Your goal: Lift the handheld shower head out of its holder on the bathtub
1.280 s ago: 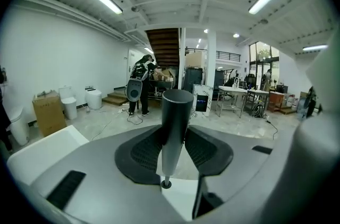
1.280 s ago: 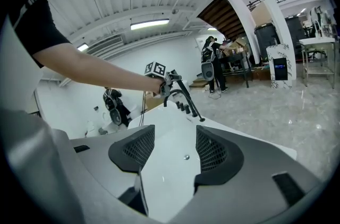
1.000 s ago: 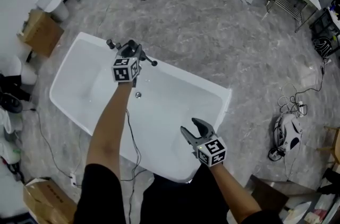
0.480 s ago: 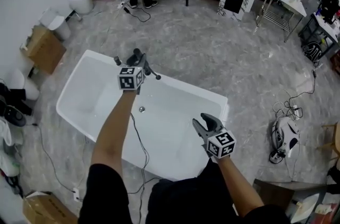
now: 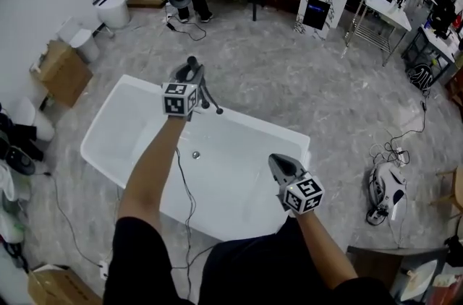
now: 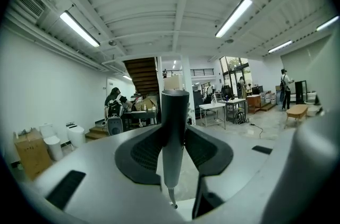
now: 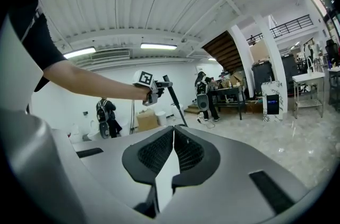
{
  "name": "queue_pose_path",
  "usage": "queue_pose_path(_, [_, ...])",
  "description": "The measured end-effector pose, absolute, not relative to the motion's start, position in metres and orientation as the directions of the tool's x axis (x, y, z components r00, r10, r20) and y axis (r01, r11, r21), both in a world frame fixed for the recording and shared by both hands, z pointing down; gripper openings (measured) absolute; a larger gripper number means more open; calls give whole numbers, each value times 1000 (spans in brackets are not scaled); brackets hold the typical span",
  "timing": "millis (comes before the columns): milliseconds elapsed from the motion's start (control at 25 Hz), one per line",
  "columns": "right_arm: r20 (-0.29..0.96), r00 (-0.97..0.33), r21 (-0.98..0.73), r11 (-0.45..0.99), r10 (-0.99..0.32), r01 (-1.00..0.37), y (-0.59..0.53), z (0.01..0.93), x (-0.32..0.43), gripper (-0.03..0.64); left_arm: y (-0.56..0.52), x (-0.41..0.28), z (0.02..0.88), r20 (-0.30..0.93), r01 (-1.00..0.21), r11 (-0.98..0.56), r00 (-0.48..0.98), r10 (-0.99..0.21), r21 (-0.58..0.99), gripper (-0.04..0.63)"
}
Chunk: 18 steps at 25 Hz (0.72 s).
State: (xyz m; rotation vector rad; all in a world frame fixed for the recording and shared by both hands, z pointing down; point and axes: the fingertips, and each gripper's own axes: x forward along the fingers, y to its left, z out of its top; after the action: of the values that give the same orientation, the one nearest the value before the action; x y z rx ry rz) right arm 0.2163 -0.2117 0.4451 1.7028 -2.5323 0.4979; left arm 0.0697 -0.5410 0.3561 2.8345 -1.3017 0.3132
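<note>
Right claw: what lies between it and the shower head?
Only the bathtub, its bare white interior, in the head view; the right claw has just closed, empty.

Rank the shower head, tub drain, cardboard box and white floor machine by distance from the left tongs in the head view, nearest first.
1. Shower head: gripped in the left tongs themselves.
2. Drain: in the tub bottom, just below them.
3. Cardboard box: on the floor, far left.
4. White floor machine: on the floor, far right.
</note>
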Motion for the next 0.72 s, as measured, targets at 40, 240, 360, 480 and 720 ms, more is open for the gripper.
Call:
queue_pose_path(40, [226, -385, -231, 335, -895, -913, -211, 444, 218, 2, -537, 69, 352, 173, -751, -656, 638, -751, -74, 126])
queue_pose_path(240, [228, -331, -241, 276, -916, -930, -223, 431, 231, 0, -533, 65, 326, 142, -762, -643, 630, -763, -74, 126])
queue_pose_path(360, [234, -291, -228, 238, -928, -944, -225, 426, 237, 0, -531, 62, 314, 128, -770, -635, 624, -771, -68, 126])
queue_pose_path(480, [248, -249, -212, 198, -936, -957, -223, 426, 243, 0, -524, 63, 307, 118, -763, -641, 631, -766, -79, 126])
queue_pose_path(720, [205, -201, -174, 166, -958, -971, -223, 415, 251, -2, -517, 72, 309, 127, -745, -659, 648, -751, -104, 126])
